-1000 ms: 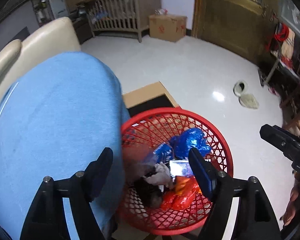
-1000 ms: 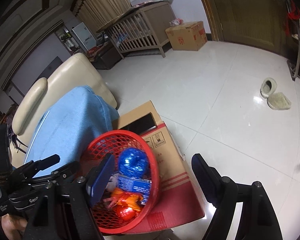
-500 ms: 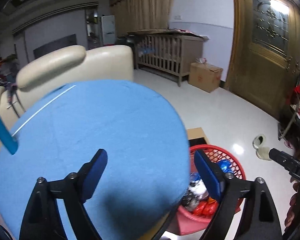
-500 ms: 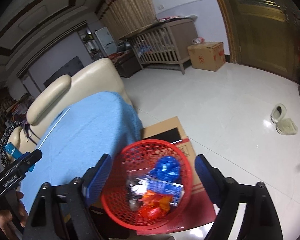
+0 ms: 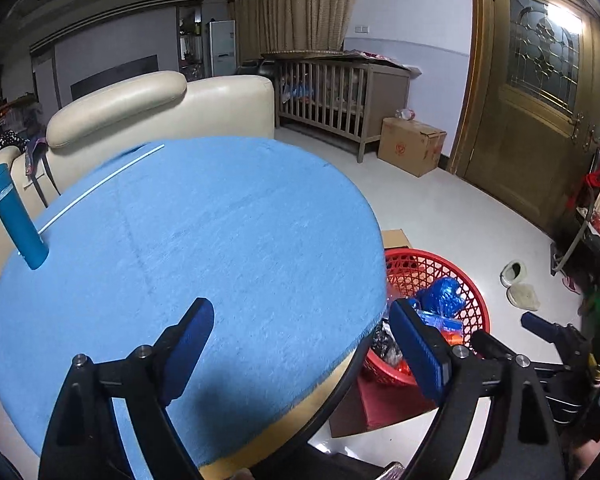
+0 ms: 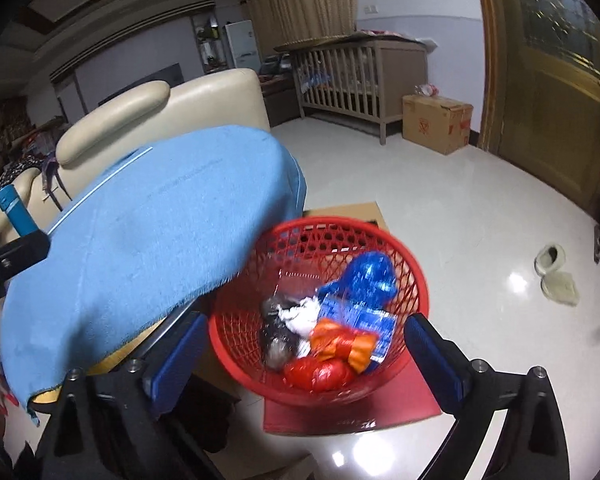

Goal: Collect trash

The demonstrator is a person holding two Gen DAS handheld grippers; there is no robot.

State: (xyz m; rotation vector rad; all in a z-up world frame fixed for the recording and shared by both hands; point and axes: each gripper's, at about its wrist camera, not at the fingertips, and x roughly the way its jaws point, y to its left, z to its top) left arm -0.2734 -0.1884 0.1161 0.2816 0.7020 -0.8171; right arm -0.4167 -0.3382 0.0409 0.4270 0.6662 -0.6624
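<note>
A red mesh basket (image 6: pixel 404 264) stands on a cardboard box beside the table and holds several pieces of trash: a blue crumpled wrapper (image 6: pixel 370 278), orange and red wrappers (image 6: pixel 332 356), white paper and a dark bag. It also shows in the left wrist view (image 5: pixel 466 284). My left gripper (image 5: pixel 300 332) is open and empty over the near edge of the round table with the blue cloth (image 5: pixel 204 248). My right gripper (image 6: pixel 304 344) is open and empty just above the basket. A teal bottle (image 5: pixel 14 216) stands upright at the table's far left.
A cream sofa (image 5: pixel 160 108) stands behind the table. A wooden crib (image 5: pixel 340 92) and a cardboard box (image 5: pixel 412 146) stand by the far wall. Slippers (image 5: pixel 520 284) lie on the white floor near the wooden door (image 5: pixel 540 120).
My left gripper has risen from over the basket and swung left over the blue table. My right gripper has also pulled up and now looks down at the basket. Both stay open.
</note>
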